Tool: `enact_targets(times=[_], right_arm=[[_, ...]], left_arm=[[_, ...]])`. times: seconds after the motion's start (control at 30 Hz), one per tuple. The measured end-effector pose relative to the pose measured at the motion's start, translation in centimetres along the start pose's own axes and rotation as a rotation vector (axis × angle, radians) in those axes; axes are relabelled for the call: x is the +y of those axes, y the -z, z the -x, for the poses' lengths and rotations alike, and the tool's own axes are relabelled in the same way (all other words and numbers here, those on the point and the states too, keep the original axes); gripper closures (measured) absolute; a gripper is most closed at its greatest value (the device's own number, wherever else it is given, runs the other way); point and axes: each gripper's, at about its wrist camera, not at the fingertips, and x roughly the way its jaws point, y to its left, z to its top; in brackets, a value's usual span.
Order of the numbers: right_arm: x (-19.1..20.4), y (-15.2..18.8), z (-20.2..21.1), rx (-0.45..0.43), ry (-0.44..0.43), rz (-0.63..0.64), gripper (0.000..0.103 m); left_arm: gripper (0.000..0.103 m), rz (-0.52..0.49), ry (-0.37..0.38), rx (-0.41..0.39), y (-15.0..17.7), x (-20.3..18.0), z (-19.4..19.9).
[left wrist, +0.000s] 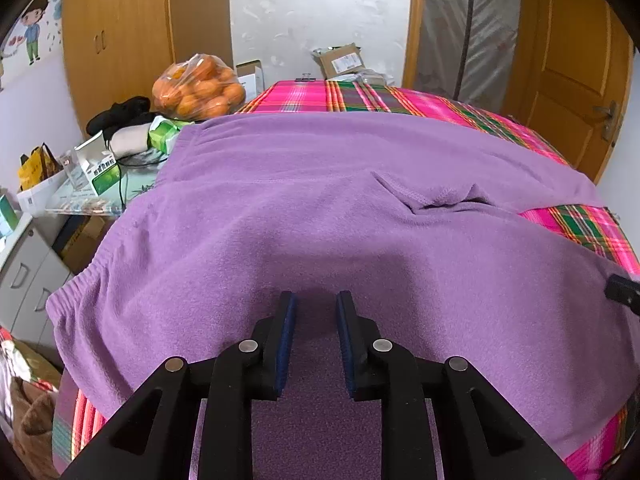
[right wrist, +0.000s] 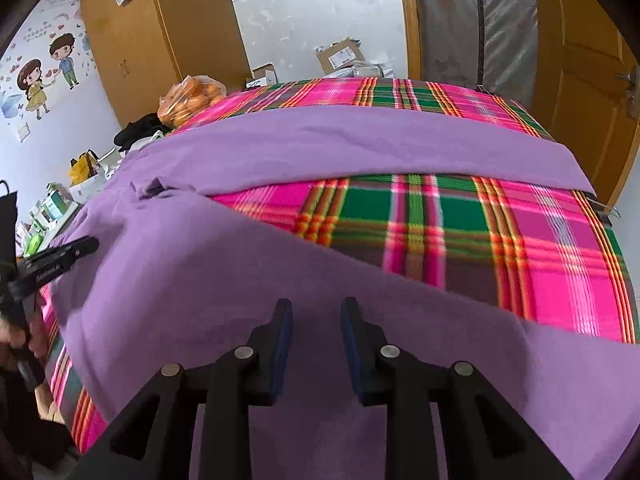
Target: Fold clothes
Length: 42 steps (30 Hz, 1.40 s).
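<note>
A pair of purple fleece trousers (left wrist: 320, 208) lies spread flat on a pink and green plaid blanket (left wrist: 360, 96), its elastic waistband (left wrist: 80, 280) at the left. My left gripper (left wrist: 316, 300) hovers open just above the near part of the cloth, nothing between its blue pads. In the right wrist view the two purple legs (right wrist: 240, 264) spread apart with plaid blanket (right wrist: 480, 240) showing between them. My right gripper (right wrist: 316, 306) is open over the near leg and holds nothing. The left gripper (right wrist: 60, 258) and the hand holding it appear at that view's left edge.
A bag of oranges (left wrist: 198, 90), dark clothes (left wrist: 120, 116) and small boxes (left wrist: 102, 172) crowd a side table on the left. Cardboard parcels (left wrist: 342, 60) sit past the far edge. A wooden wardrobe (left wrist: 120, 40) and a door (left wrist: 568, 80) stand behind.
</note>
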Motion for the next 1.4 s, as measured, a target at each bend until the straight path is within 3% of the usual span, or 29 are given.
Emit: enact_targets(times=[0.33,0.5,0.67,0.97,1.1,1.17,1.23,1.3,1.4], right_arm=[[-0.6,4.4,3.7,-0.037,0.057,0.044,0.073],[-1.9,8.2,6.8,-0.089,0.191,0.129,0.065],[-9.2,10.9,10.3,-0.134,0.307,-0.094,0.057],[-9.2,8.7,11.1,-0.206,0.260,-0.177,0.061],[-7.3,5.0,7.6,-0.161,0.128,-0.151,0.061],[-7.8,3.6,6.0,-0.124,0.114,-0.174,0.061],[-8.9,2.7,5.1,-0.098,0.136,-0.204,0.064],[-10.5,2.1,4.6,-0.078,0.180,-0.237,0.075],[-12.9,1.8,4.4,-0.065,0.243,-0.307,0.079]], left_arm=[[0.076,-0.010,0.007,0.002,0.1,-0.3,0.0],[0.076,-0.033,-0.018,0.002,0.2,-0.8,0.1],[0.075,-0.037,-0.026,0.003,0.2,-1.0,0.2],[0.075,-0.014,-0.071,0.000,0.6,-1.7,0.6],[0.075,-0.023,-0.065,0.000,0.7,-2.1,0.7],[0.075,-0.015,-0.056,0.001,0.7,-1.9,0.7],[0.075,-0.005,-0.045,0.002,0.8,-1.7,0.7],[0.075,-0.002,-0.043,0.002,0.8,-1.7,0.7],[0.075,-0.007,-0.048,0.002,0.8,-1.9,0.7]])
